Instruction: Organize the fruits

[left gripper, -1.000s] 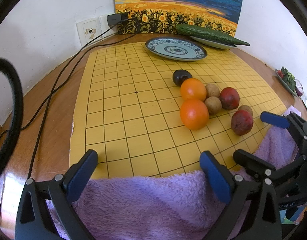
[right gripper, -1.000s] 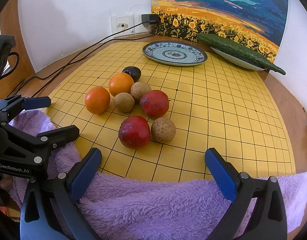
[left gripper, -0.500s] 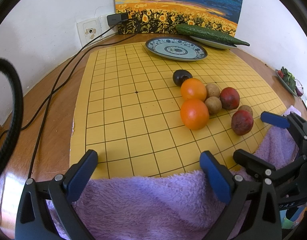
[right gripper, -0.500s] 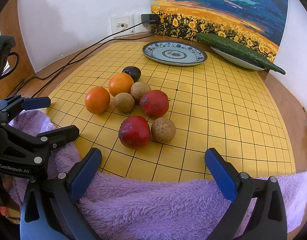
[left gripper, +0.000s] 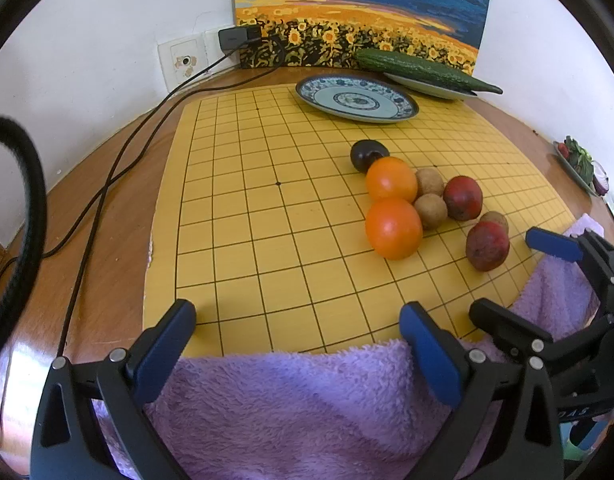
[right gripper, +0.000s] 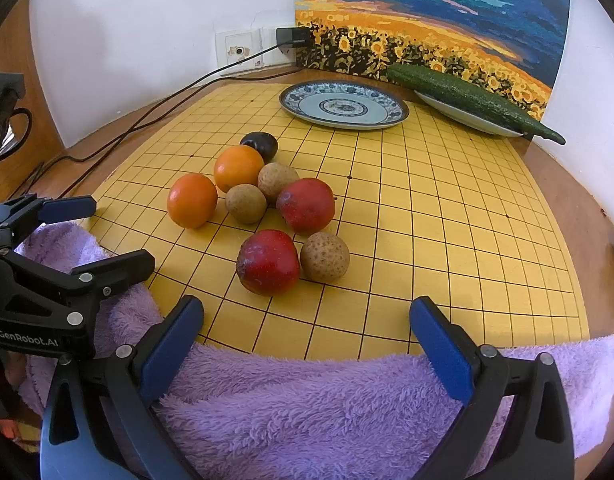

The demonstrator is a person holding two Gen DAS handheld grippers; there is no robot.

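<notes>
Yellow grid board (right gripper: 447, 240) carries clustered fruit (right gripper: 267, 262) unsorted, so I rest both grippers, left (left gripper: 297, 338) and right (right gripper: 307, 332), fingers spread, empty, on the purple towel (right gripper: 327, 408).

The left gripper (left gripper: 299, 344) is a matte black plastic frame with two long fingers, each faced on its inner side with a flat royal-blue pad (left gripper: 165, 346). Round silver screw heads (left gripper: 117, 355) sit at the finger joints, and triangular cut-outs lighten the black arms below them. A thick black ribbed cable (left gripper: 25, 184) loops along the left edge of the left wrist view.

The right gripper (right gripper: 307, 344) is built the same way: black frame, blue pads (right gripper: 443, 350), silver screws (right gripper: 487, 351). Seen from the right wrist view, the left gripper's body carries white lettering "GenRobot.AI" (right gripper: 27, 338) (the print is small but legible).
</notes>
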